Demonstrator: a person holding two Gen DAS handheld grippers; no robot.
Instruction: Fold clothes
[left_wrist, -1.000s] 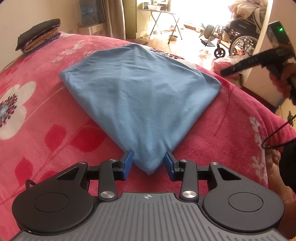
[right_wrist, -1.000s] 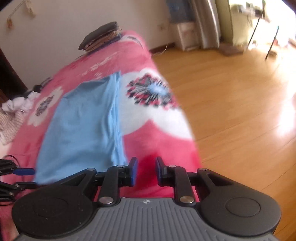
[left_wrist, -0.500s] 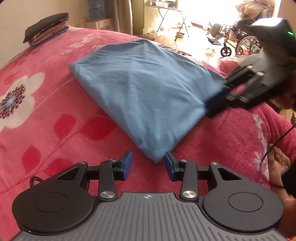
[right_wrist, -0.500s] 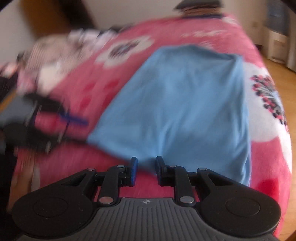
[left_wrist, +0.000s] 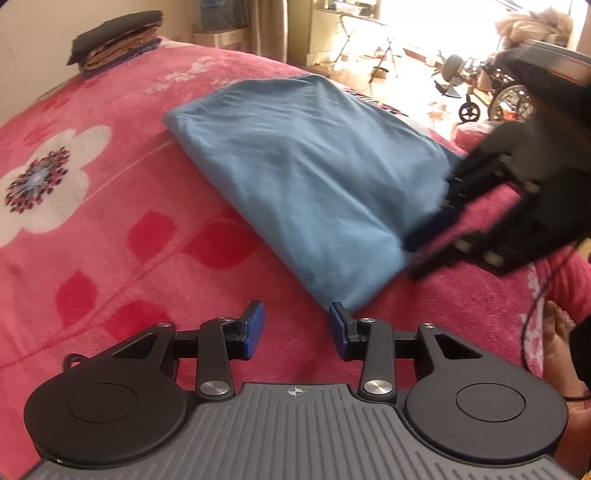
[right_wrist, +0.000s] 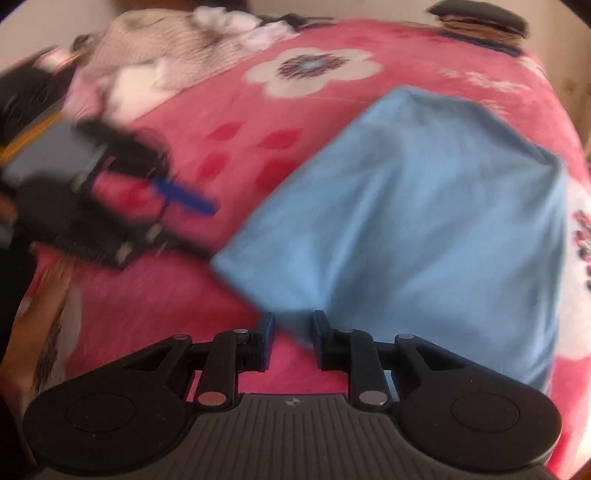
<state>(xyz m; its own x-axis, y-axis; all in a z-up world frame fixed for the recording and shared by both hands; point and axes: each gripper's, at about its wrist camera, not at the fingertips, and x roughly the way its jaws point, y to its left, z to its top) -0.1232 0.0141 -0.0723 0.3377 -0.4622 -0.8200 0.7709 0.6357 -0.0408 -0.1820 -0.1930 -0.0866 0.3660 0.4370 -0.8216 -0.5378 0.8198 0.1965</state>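
1. Blue garment lies flattened and folded over on the pink bed, near the right edge.
2. Left gripper: fingers wide, empty — the garment's near corner just beyond the right one.
3. Right gripper: fingers part-open astride the near hem; grip not settled.
4. Risk: soft cloth may slip or bunch, skewing the fold.
5. Surroundings: folded stack far left, loose laundry pile — neither obstructs.
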